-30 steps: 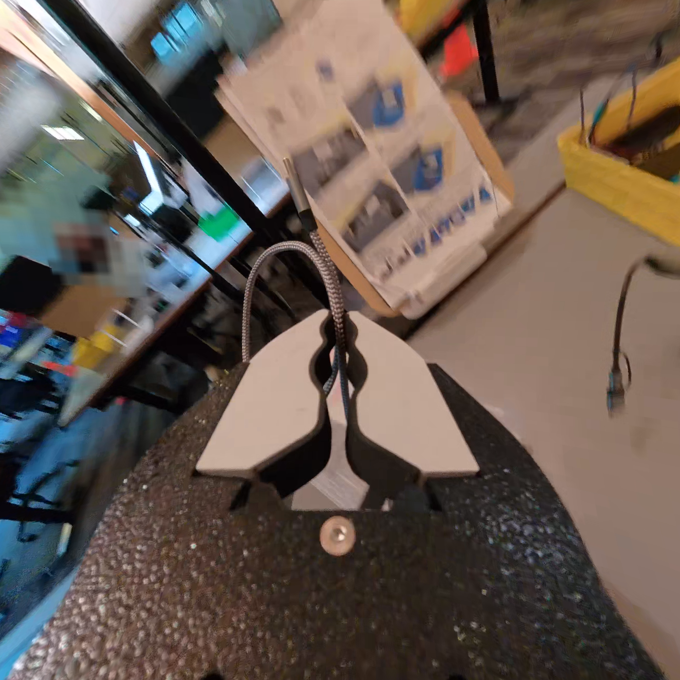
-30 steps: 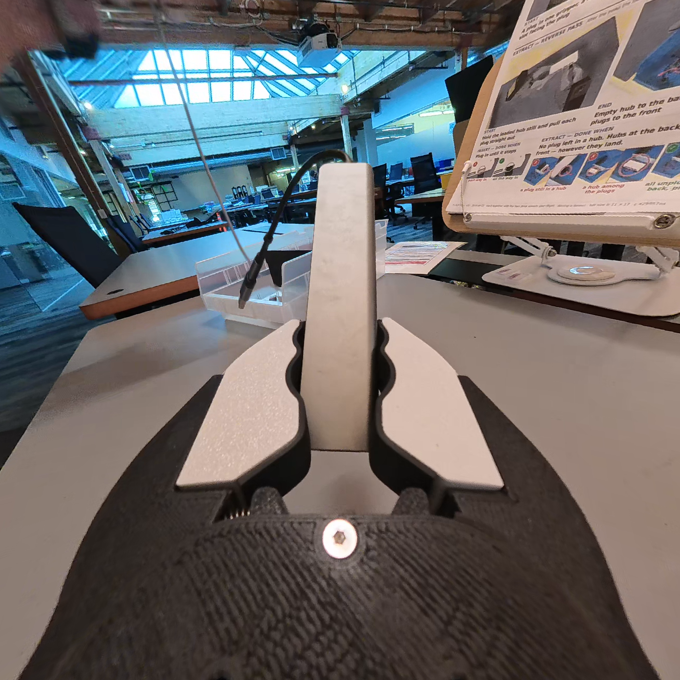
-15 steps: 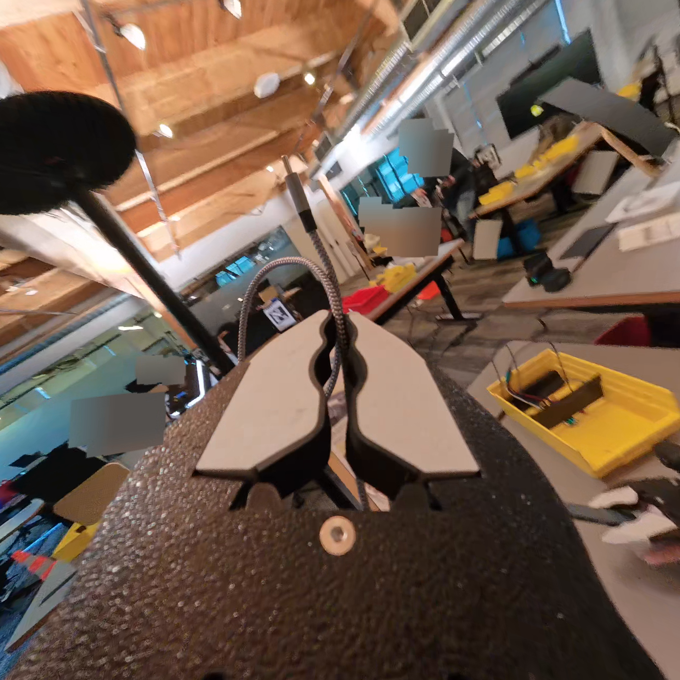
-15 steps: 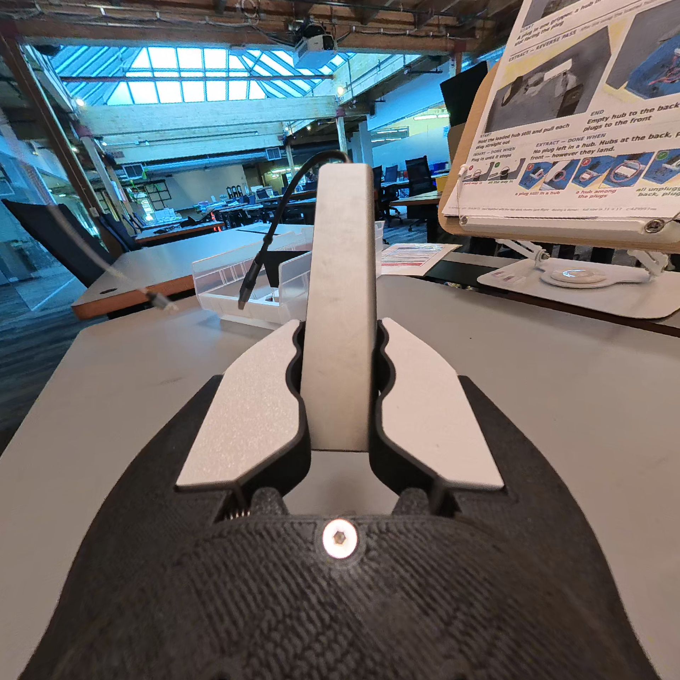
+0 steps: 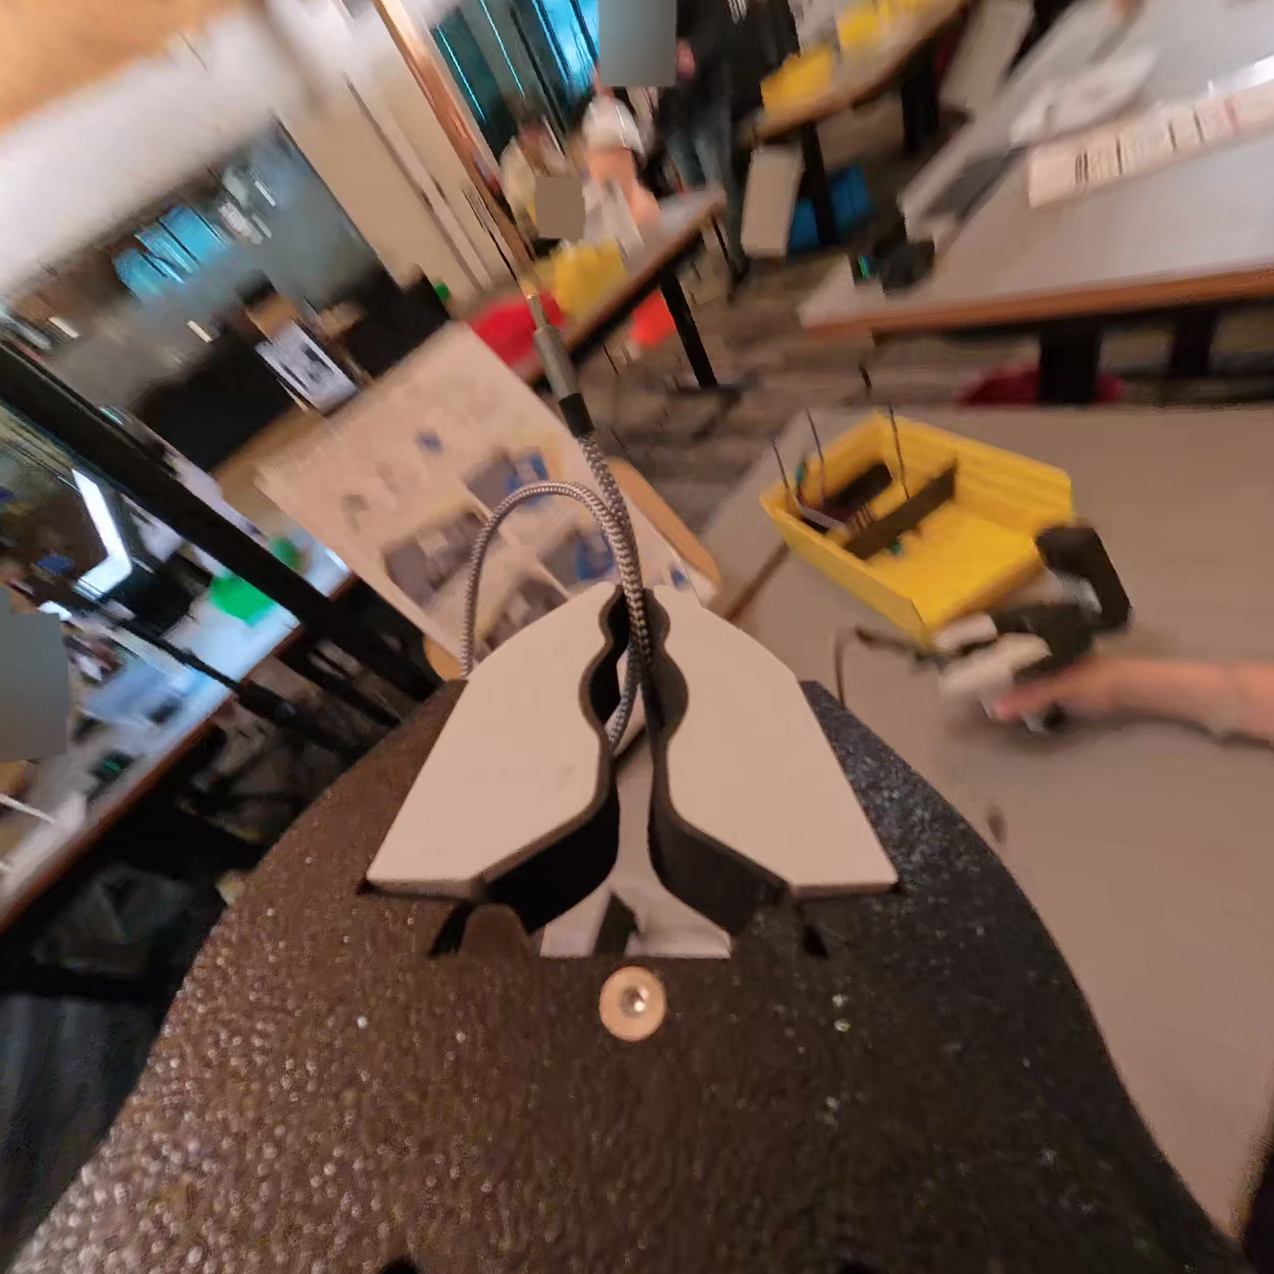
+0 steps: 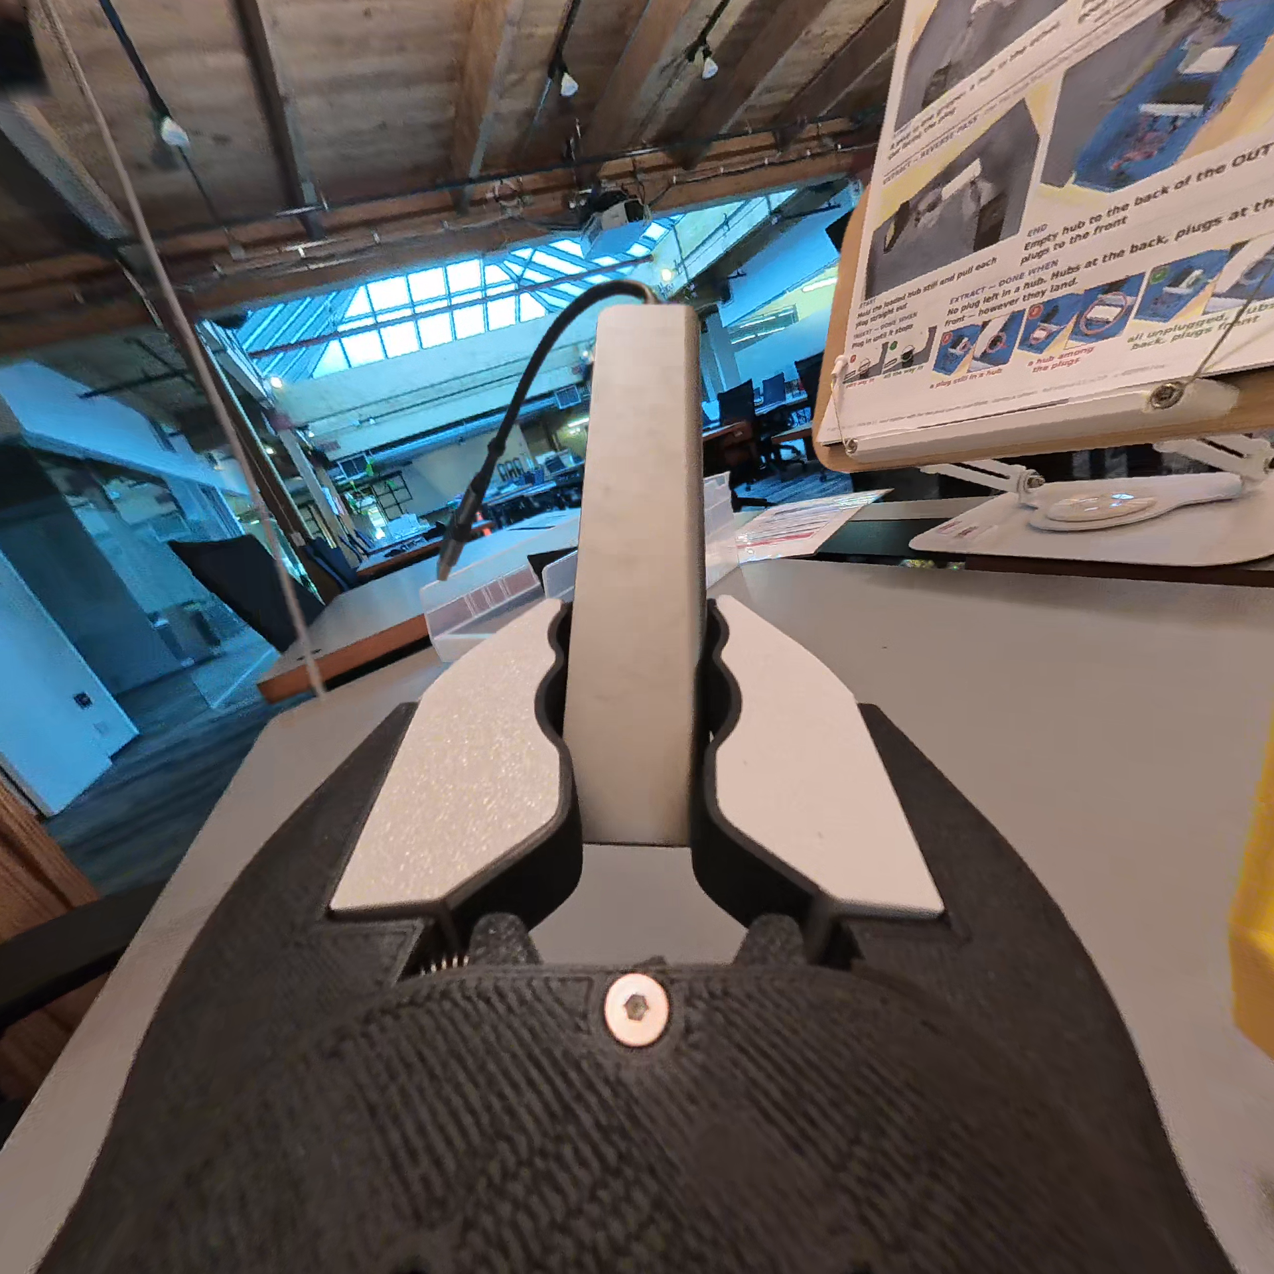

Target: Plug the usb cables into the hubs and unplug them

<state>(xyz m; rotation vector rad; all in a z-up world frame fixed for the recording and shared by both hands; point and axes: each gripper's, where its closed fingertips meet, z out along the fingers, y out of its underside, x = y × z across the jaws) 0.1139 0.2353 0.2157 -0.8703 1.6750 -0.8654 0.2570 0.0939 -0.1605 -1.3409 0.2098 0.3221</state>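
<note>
**Both grippers gripping: cable in the left, hub in the right**

Left gripper point(image 5: 638, 607) is sitting at the centre of its view, its jaws pressed nearly together and pinching a braided cable point(image 5: 624, 551). One end of the cable is rising past the fingertips toward the upper middle of the frame and ending in a metal plug point(image 5: 551, 351); the rest is arching over to the left and dropping behind the left finger point(image 5: 510, 744). Behind the cable, an instruction sheet point(image 5: 427, 482) is leaning on a board at centre left. At right, a yellow bin point(image 5: 965, 572) is resting on the grey table point(image 5: 1103, 862), with dark pieces and thin wires inside it. Just below the bin, at the right edge, a hand point(image 5: 1075, 689) is holding the right gripper point(image 5: 979, 655), which is looking blurred here.

In the right wrist view, the right gripper point(image 6: 638, 613) is clamping a grey hub point(image 6: 638, 551) between its jaws at the centre of the frame, with the hub pointing up and away. A short black lead point(image 6: 510, 420) is curving from the hub's far end down to the left, its plug hanging free in the air. A clear tray point(image 6: 482, 613) is lying on the table point(image 6: 1034, 689) behind the hub, at centre left. The sheet point(image 6: 1075, 207) on its white stand point(image 6: 1103, 510) is filling the upper right. A yellow edge point(image 6: 1255, 931) is showing at the lower right border.
</note>
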